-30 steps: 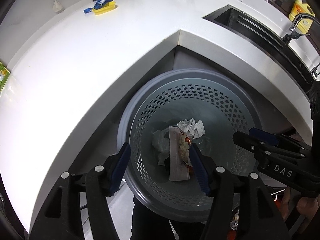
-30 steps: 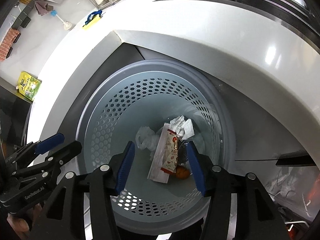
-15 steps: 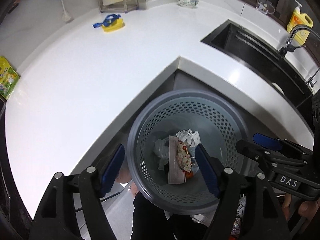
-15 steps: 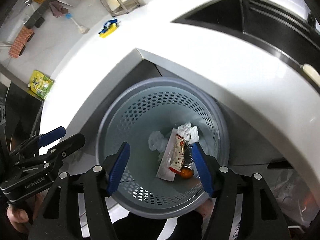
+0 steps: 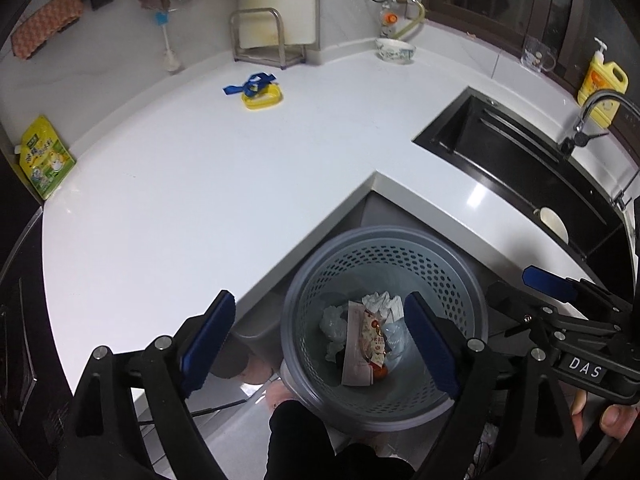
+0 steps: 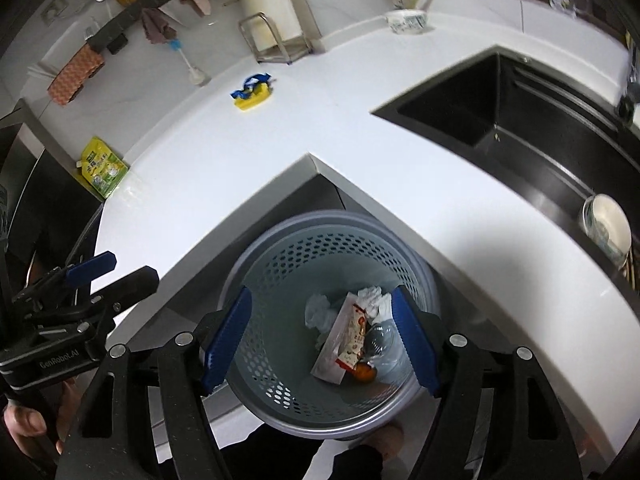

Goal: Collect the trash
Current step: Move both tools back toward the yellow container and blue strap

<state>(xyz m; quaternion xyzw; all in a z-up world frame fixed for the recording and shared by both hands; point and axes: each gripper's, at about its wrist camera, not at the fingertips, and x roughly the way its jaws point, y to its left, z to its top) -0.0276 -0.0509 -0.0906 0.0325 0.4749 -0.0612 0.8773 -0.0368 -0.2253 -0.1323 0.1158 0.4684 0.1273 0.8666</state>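
A home kitchen: white countertop, black sink, faucet.

Pretty bright overhead light, with glare patches on the white surface. Heavy fisheye bending, dark vignette corners. The bin rim looked a bit motion-blurred, and the sink was murky.

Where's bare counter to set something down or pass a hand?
Widest bare patch: white countertop between the yellow soap dish with blue ribbon, green pouch and black sink. Crowded: back wall by the metal rack; grey perforated bin holds trash.
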